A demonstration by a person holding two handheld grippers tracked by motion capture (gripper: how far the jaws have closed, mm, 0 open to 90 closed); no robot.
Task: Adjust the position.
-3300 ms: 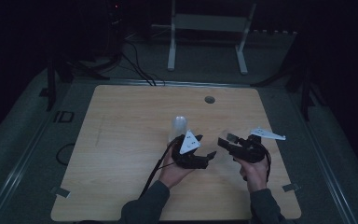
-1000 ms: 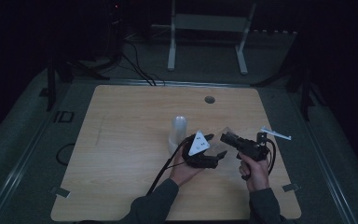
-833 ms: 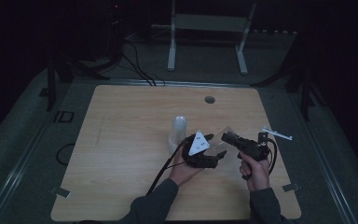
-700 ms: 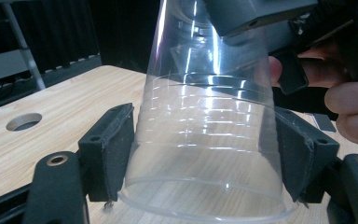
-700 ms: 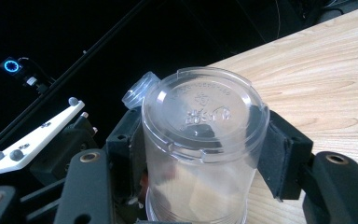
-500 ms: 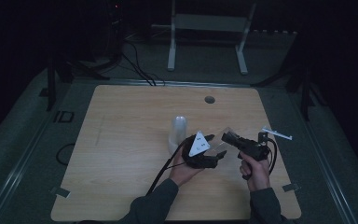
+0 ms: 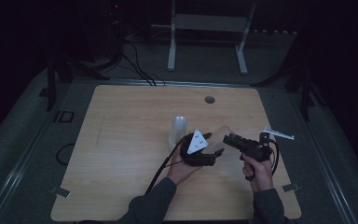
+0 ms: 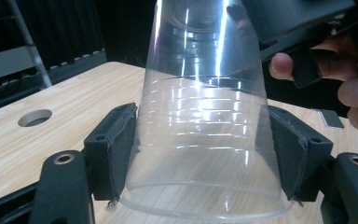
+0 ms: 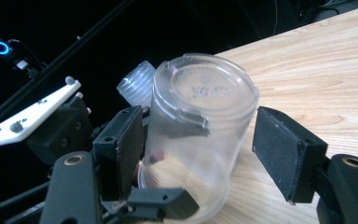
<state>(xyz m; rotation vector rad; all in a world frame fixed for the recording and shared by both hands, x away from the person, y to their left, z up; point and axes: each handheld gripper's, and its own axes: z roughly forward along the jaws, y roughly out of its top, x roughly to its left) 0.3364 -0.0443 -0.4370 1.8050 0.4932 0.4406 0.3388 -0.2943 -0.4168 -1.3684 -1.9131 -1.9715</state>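
Jaws clamp cup [image 8: 205, 140] rim | base toward right gripper [image 7: 230, 139]

Probably a lab — dark room, wooden table [image 7: 121, 140], cables [image 7: 137, 65] (metal stand [image 7: 209, 23] behind).

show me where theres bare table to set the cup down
The whole left half of the table, from its left edge to the bottle, is bare. So is the far strip either side of the hole. It is crowded right of centre, where the left hand and right hand meet at the clear cup.
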